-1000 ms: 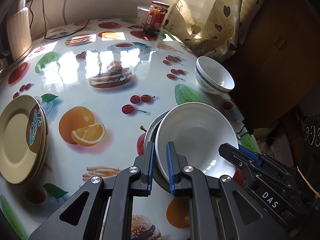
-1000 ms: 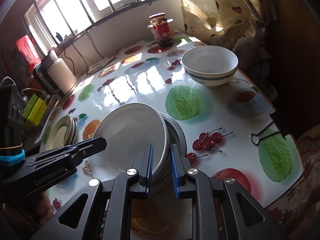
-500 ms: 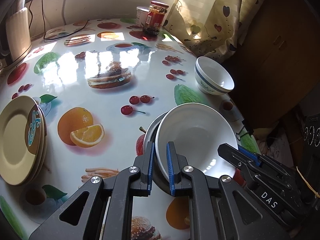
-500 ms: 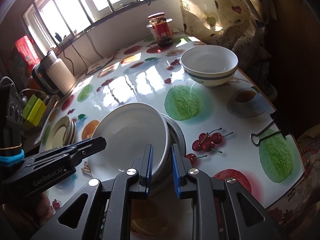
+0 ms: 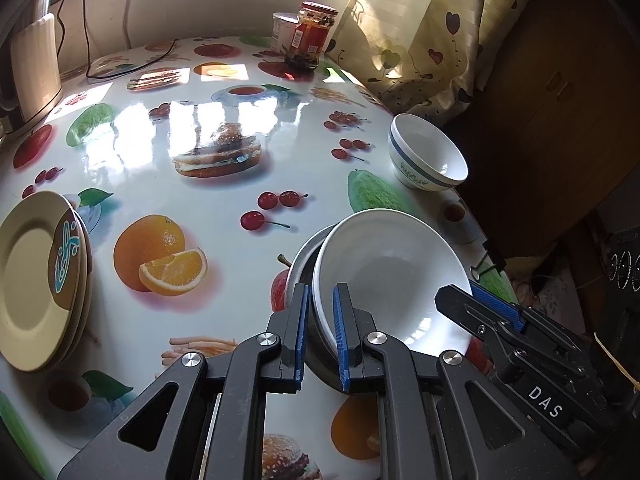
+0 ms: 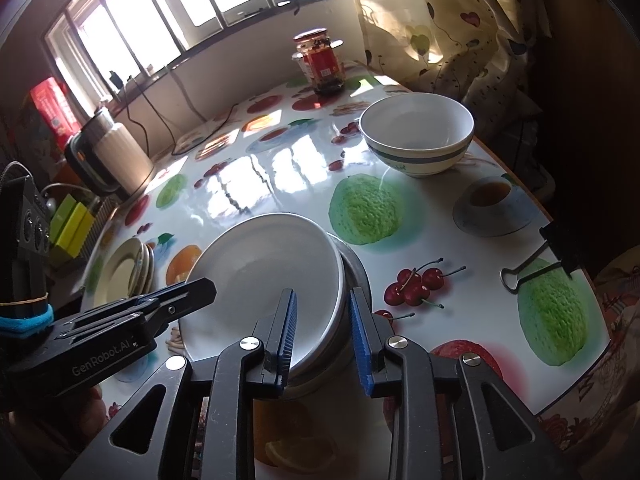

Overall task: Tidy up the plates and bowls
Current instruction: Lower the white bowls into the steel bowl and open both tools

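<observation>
near the table's [image 5: 224, 92] front right edge, a white deep plate [image 5: 390, 276] sits tilted in a metal dish [image 6: 354, 276], just set down there by the look of it. the left gripper [image 5: 320, 330] is clenched on the plate's near rim. the right gripper [image 6: 322, 336] is letting go: its jaws are opening, with both rims between them but the pads clear. next, i judge, the left must release too, so the plate settles flat. the banded bowl [image 6: 416, 140] waits near the far right edge and the yellow plates [image 5: 40, 276] at the left edge.
</observation>
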Tool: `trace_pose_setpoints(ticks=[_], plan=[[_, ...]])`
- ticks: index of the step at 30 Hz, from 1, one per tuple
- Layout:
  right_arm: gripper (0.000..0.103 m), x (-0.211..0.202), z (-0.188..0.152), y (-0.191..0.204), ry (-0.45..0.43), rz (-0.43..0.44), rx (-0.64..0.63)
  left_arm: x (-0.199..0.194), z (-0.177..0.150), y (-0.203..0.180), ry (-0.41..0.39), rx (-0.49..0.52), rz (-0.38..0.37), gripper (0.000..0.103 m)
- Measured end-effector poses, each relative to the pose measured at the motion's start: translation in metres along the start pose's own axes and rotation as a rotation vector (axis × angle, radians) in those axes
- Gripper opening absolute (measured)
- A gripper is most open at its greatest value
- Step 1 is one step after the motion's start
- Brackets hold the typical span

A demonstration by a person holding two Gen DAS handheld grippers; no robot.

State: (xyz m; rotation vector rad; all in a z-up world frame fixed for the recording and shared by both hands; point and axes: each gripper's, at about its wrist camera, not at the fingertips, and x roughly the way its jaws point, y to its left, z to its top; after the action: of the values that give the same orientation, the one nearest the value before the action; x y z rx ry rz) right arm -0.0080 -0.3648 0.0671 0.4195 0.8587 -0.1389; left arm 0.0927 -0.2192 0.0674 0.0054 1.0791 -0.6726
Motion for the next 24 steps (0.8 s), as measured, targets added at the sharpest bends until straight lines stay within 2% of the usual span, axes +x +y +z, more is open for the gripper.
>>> trace_pose_setpoints(ticks=[8,18,24], plan=[[0.032,-0.0007,0.0003,0.0007,-0.002,-0.002,0.0,0.0004,0.0004,-0.0005,-0.001,0.005,0.004,0.013],[0.038,-0.0016,0.0011,0.0002,-0.006,0.001,0.008,-0.0058,0.0004,0.0054,-0.024,0.007,0.033,0.029],[0.043,-0.0054,0.002,-0.0007,-0.019,-0.005,0.015,-0.009,0.0032,0.0057,-0.04,0.001,0.039,0.031]])
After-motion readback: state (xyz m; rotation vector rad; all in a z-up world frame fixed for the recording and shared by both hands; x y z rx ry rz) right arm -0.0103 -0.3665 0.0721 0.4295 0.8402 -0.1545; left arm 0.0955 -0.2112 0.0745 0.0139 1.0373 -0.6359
